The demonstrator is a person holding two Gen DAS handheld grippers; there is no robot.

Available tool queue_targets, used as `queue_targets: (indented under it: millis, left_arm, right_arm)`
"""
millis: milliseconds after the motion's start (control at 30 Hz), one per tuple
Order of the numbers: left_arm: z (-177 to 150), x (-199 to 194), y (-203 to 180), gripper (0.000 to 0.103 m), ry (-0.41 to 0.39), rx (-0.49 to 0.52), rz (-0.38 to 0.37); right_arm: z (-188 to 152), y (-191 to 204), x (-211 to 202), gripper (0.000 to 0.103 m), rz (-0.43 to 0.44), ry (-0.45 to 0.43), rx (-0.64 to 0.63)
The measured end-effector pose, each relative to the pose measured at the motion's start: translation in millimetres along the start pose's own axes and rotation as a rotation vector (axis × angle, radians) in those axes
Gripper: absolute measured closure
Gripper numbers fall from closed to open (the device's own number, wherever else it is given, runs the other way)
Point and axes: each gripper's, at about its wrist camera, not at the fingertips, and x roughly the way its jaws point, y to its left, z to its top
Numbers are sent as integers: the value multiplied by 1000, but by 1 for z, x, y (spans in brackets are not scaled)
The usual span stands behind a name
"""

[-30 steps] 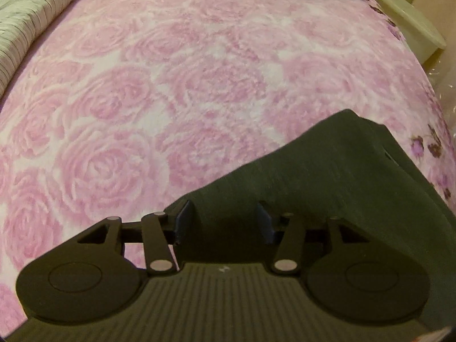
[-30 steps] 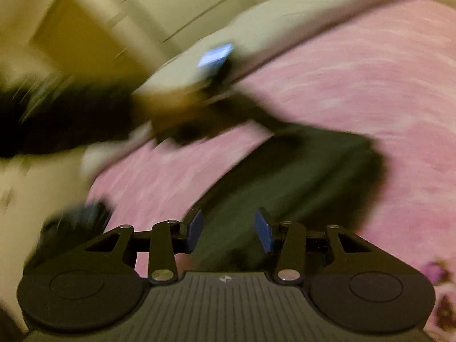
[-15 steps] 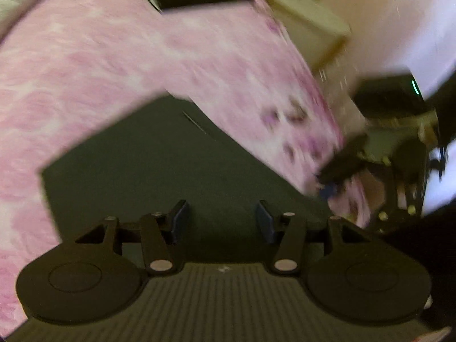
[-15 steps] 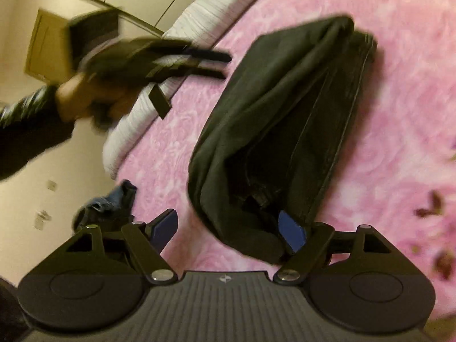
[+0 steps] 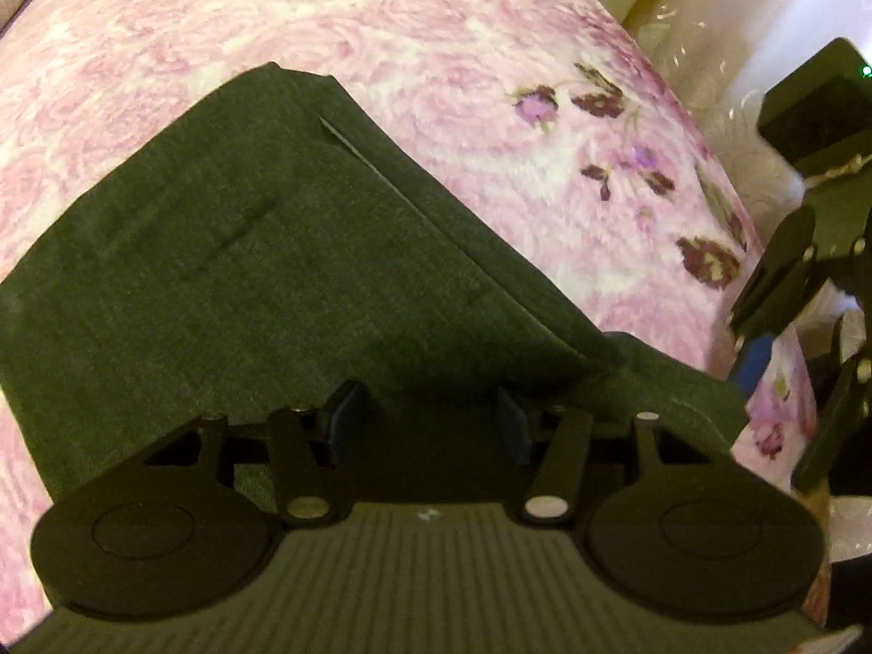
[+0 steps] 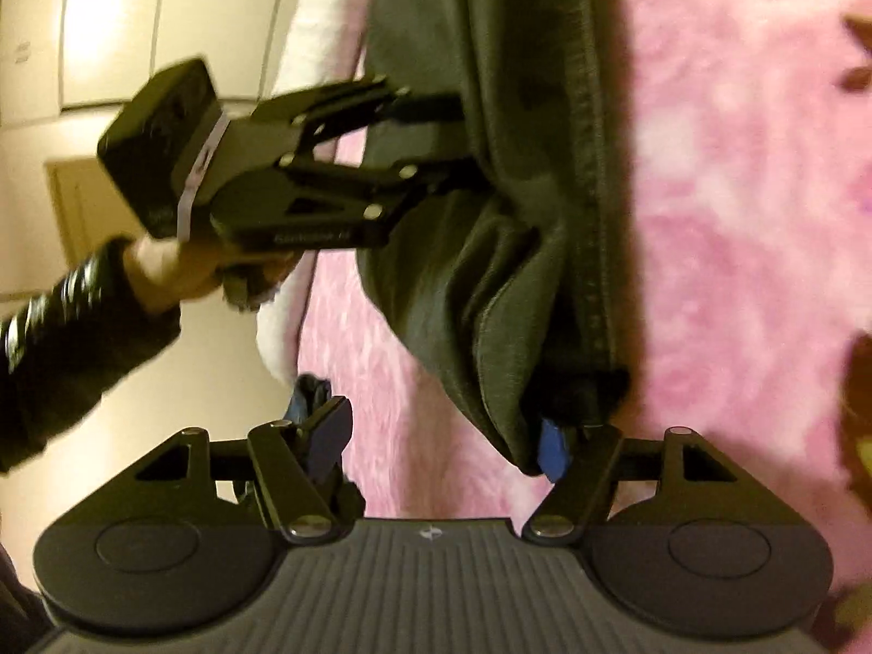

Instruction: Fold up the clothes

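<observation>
A plush pink bedspread (image 5: 229,54) with a rose pattern covers the bed, with darker purple flowers near its right edge. On it lies the dark grey garment (image 5: 245,272), a heavy, denim-like cloth folded into a flat slab with stitched seams, reaching down to the bed's near edge. My left gripper (image 5: 428,422) sits over the cloth with its fingers apart, nothing pinched. My right gripper (image 6: 444,444) is spread wide at the garment's bunched end; its right blue pad (image 6: 553,449) touches the fabric, the left one hangs free
</observation>
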Motion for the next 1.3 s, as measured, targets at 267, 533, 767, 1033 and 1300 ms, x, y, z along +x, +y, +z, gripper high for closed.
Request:
queue_targets:
  millis: [267, 533, 767, 1033, 1300]
  left_arm:
    - [-48, -76, 42, 48, -167, -299, 163]
    - [-104, -42, 58, 63, -83, -403, 272]
    - [-125, -45, 83, 37, -113, -543, 265]
    - [-123, -88, 7, 65, -177, -391, 307]
    - [-143, -47, -13, 61, -85, -358, 268]
  right_arm:
    - [17, 81, -54, 43, -282, -138, -356]
    - [49, 146, 55, 60, -560, 95, -1218]
    - [75, 105, 48, 66, -602, 201, -1241]
    - [23, 154, 28, 64, -534, 133, -1179]
    - [-14, 112, 66, 68, -723, 271, -1215]
